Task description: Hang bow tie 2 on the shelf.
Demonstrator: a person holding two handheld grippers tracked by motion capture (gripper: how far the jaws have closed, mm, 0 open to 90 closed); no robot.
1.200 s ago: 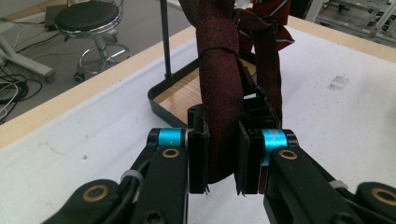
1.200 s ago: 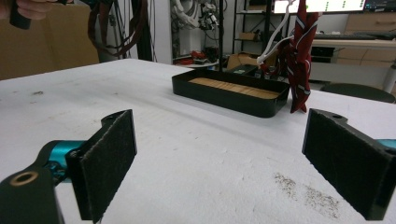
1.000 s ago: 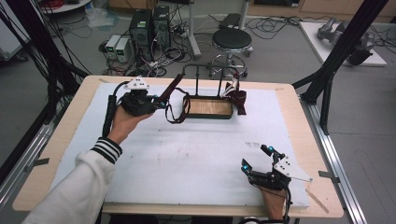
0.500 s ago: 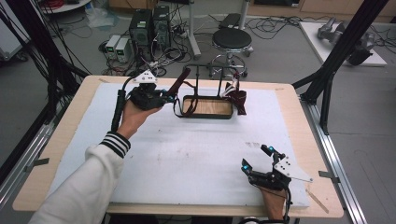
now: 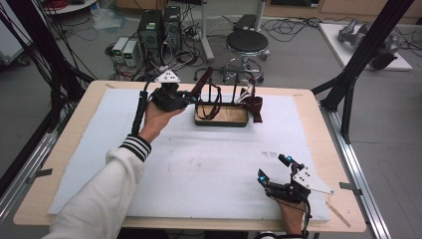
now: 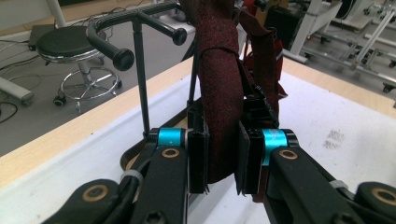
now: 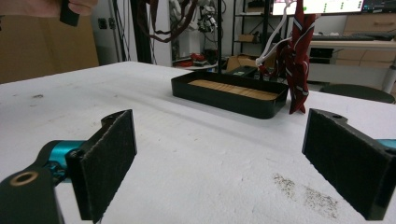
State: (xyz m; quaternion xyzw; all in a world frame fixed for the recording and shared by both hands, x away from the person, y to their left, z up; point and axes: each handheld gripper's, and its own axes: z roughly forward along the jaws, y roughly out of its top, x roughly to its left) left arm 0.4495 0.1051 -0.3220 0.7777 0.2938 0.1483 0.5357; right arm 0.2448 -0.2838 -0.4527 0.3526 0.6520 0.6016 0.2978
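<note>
Left gripper [image 6: 223, 161]: jaws clamped on a dark red necktie [image 6: 223, 93], the cloth pinched flat between both pads and rising from them toward the black tie rack [image 6: 140, 28]. Since a second ago this hand has carried the tie sideways, closer to the rack's tray [image 5: 221, 115]; hanging it appears in progress. Right gripper [image 7: 219, 163]: jaws wide apart, empty, well away from the tray.

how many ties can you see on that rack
2, possibly more. A dark red tie hangs at the rack's left end, clamped in the left gripper. A striped red tie hangs at the right end. Loops at the rack's middle could be another.
</note>
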